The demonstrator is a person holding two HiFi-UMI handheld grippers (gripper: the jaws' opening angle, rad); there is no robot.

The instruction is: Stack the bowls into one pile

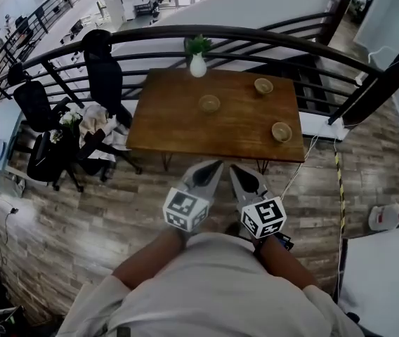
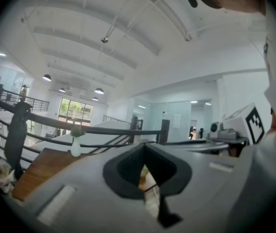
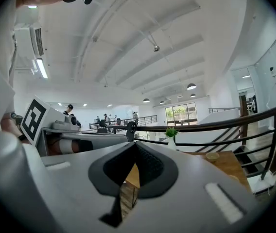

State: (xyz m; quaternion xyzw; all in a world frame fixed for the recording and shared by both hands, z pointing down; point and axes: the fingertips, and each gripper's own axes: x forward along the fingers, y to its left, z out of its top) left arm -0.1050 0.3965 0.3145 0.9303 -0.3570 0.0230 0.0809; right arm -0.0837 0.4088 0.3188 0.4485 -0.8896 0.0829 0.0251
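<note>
A brown rectangular wooden bench (image 1: 164, 121) stands before a dark curved metal railing (image 1: 270, 35). Three small round tan bowls lie on it, well apart and unstacked. The middle bowl (image 1: 209, 103) sits near the centre, the far bowl (image 1: 263, 86) toward the back right, and the near bowl (image 1: 282, 131) by the front right edge. A white vase with a green plant (image 1: 198, 64) stands at the back edge. The left gripper (image 1: 216, 165) and the right gripper (image 1: 234, 168) hover side by side short of the bench, close to the person's body. Each has its jaws pressed together with nothing between them.
</note>
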